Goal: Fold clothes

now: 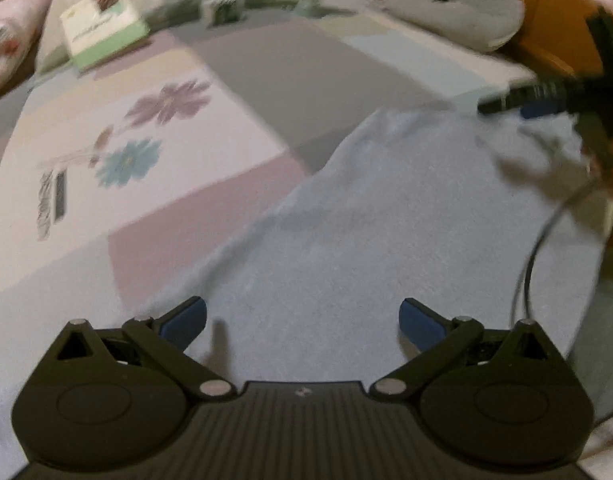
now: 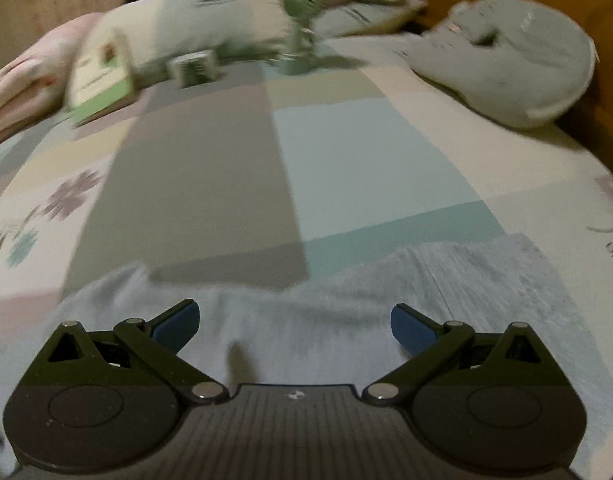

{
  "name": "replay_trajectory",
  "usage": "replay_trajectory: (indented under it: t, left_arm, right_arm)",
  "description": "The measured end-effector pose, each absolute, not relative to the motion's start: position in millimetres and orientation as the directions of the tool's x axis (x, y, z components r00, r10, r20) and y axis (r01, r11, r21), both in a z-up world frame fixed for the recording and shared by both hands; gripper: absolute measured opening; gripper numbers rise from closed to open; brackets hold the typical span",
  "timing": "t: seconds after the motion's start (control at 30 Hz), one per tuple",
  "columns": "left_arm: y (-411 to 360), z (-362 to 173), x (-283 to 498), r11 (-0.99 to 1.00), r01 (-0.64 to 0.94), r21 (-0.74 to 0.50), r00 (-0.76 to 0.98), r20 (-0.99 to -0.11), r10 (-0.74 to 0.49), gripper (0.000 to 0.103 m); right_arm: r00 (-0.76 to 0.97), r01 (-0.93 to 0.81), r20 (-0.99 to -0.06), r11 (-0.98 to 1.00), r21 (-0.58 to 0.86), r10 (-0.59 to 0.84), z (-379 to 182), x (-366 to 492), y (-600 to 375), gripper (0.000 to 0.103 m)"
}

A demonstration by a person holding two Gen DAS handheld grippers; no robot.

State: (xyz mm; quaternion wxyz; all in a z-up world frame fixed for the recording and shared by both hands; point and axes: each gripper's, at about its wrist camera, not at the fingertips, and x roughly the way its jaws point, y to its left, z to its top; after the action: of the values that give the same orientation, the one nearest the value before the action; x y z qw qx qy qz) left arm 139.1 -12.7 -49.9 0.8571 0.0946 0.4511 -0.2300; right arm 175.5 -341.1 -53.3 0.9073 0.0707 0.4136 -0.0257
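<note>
A pale blue garment lies spread on a patchwork bedsheet. My left gripper hovers over its near part, open, with nothing between the blue pads. In the left wrist view the right gripper shows blurred at the garment's far right corner. In the right wrist view the same garment fills the foreground, its far edge rumpled. My right gripper stands open above it, holding nothing.
At the head of the bed are a green-and-white box, a small dark cube, a green desk fan and a grey cushion. A pink pillow lies far left. An orange wooden board borders the right side.
</note>
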Motion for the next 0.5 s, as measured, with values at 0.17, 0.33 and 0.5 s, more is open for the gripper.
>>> replay_trajectory:
  t: [0.17, 0.33, 0.5]
  left_arm:
    - [-53.1, -28.5, 157.7, 0.799, 0.583, -0.151, 0.435, -0.772, -0.464, 0.102]
    - [-107.2, -36.8, 192.1, 0.724, 0.644, -0.247, 0.344, -0.752, -0.563, 0.102]
    - [-134.0, -67.0, 229.1, 0.715, 0.620, -0.322, 0.271, -0.768, -0.581, 0.102]
  right_arm:
    - [0.630, 0.005, -0.770, 0.991, 0.136, 0.103, -60.7, 126.2, -335.8, 0.103]
    - [0.589, -0.017, -0.804, 0.996, 0.085, 0.079, -87.8, 108.6, -330.8, 0.103]
    - [0.627, -0.015, -0.776, 0.997, 0.076, 0.069, -93.9, 99.4, -330.3, 0.103]
